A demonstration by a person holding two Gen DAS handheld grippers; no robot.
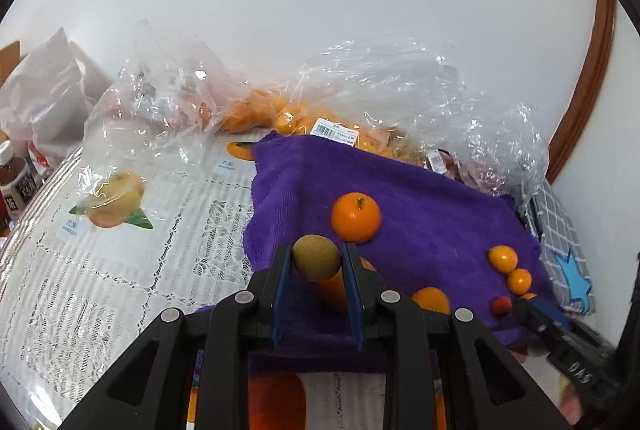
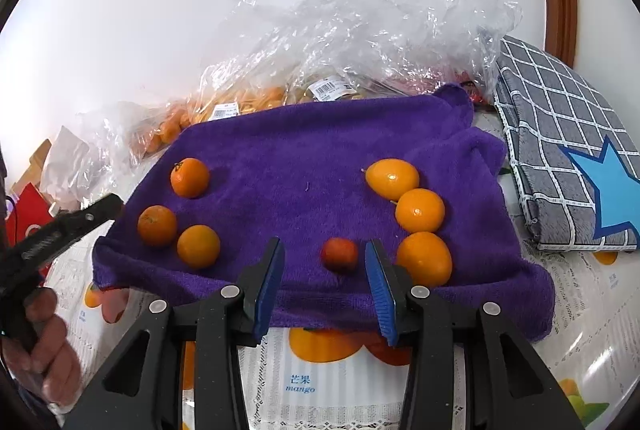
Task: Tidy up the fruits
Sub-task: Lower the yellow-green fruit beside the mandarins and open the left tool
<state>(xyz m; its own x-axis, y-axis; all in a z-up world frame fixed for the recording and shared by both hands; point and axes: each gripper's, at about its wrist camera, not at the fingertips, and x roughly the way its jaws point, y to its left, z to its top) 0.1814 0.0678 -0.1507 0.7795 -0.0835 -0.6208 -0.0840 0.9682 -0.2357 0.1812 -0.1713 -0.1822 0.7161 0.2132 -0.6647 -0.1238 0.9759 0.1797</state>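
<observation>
A purple towel lies on the lace tablecloth. On its left sit three tangerines, and on its right three yellow-orange kumquats lie in a row. My right gripper is open at the towel's near edge. A small red fruit rests on the towel between its blue pads, touching neither. My left gripper is shut on a round brownish-green fruit and holds it above the towel, just in front of one tangerine.
Crumpled clear plastic bags with more orange fruit lie behind the towel against the white wall. A grey checked cloth with a blue star lies at the right. A bottle and a white bag stand far left.
</observation>
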